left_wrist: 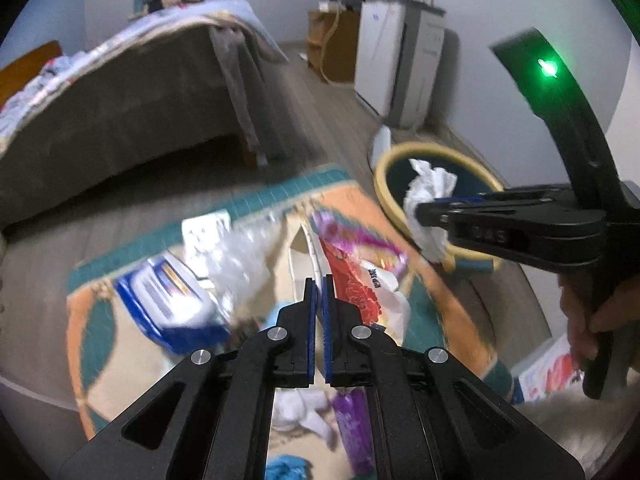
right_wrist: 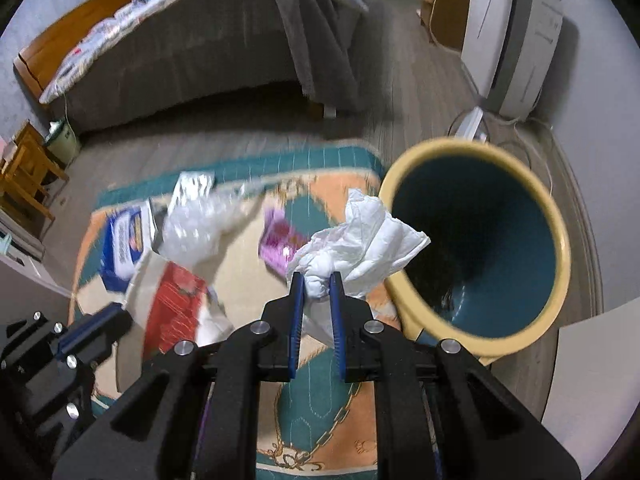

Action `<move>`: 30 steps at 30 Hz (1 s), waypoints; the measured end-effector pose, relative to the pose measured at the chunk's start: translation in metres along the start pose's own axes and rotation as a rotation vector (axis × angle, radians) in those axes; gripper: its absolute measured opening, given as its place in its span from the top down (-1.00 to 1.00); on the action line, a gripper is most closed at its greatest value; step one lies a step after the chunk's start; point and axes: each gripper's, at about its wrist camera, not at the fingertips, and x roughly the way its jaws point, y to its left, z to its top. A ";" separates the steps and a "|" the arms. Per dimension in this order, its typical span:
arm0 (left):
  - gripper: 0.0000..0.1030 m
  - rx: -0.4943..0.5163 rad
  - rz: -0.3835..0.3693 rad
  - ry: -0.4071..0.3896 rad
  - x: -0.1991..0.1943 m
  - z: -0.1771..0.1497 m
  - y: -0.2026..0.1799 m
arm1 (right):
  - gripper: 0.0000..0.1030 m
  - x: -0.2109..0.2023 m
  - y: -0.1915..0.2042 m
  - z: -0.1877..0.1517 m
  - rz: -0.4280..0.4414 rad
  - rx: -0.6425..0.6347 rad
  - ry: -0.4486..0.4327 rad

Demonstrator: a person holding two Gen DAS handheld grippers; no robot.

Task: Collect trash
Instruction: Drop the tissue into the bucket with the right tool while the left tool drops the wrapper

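My left gripper (left_wrist: 319,280) is shut on the edge of a red-and-white snack bag (left_wrist: 368,288), which hangs lifted above the rug; the same gripper (right_wrist: 116,318) and bag (right_wrist: 172,308) show at the lower left of the right wrist view. A crumpled white tissue (right_wrist: 360,236) is pinched in my right gripper (right_wrist: 316,280), just left of the bin's mouth. The bin (right_wrist: 560,240) has a yellow rim and a dark teal inside. From the left wrist view, the right gripper (left_wrist: 420,216) holds the tissue (left_wrist: 430,184) over the bin's rim (left_wrist: 384,184).
On the patterned rug (right_wrist: 320,400) lie a blue-and-white packet (right_wrist: 124,240), crumpled clear plastic (right_wrist: 196,228), a purple wrapper (right_wrist: 276,240) and a silver packet (right_wrist: 196,184). A bed (right_wrist: 200,60) stands behind, a white appliance (right_wrist: 512,40) by the far wall.
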 end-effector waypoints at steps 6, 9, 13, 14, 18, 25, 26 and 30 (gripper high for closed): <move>0.93 -0.018 0.043 -0.081 -0.015 0.019 0.012 | 0.75 -0.028 -0.010 0.017 0.016 0.029 -0.082; 0.93 -0.023 0.071 -0.108 -0.020 0.023 0.017 | 0.75 -0.038 -0.015 0.022 -0.004 0.027 -0.112; 0.93 -0.049 0.094 -0.128 -0.024 0.028 0.026 | 0.75 -0.049 -0.019 0.027 -0.002 0.039 -0.135; 0.93 -0.056 0.096 -0.129 -0.024 0.028 0.028 | 0.75 -0.053 -0.019 0.029 0.007 0.042 -0.140; 0.93 -0.077 0.114 -0.129 -0.027 0.028 0.033 | 0.75 -0.061 -0.014 0.033 -0.021 -0.027 -0.163; 0.93 -0.129 0.102 -0.115 -0.020 0.032 0.036 | 0.75 -0.052 -0.022 0.034 -0.088 -0.083 -0.158; 0.93 -0.128 0.101 -0.117 -0.019 0.033 0.035 | 0.75 -0.052 -0.026 0.034 -0.090 -0.078 -0.157; 0.93 -0.106 0.083 -0.113 -0.011 0.036 0.019 | 0.75 -0.051 -0.039 0.036 -0.095 -0.062 -0.157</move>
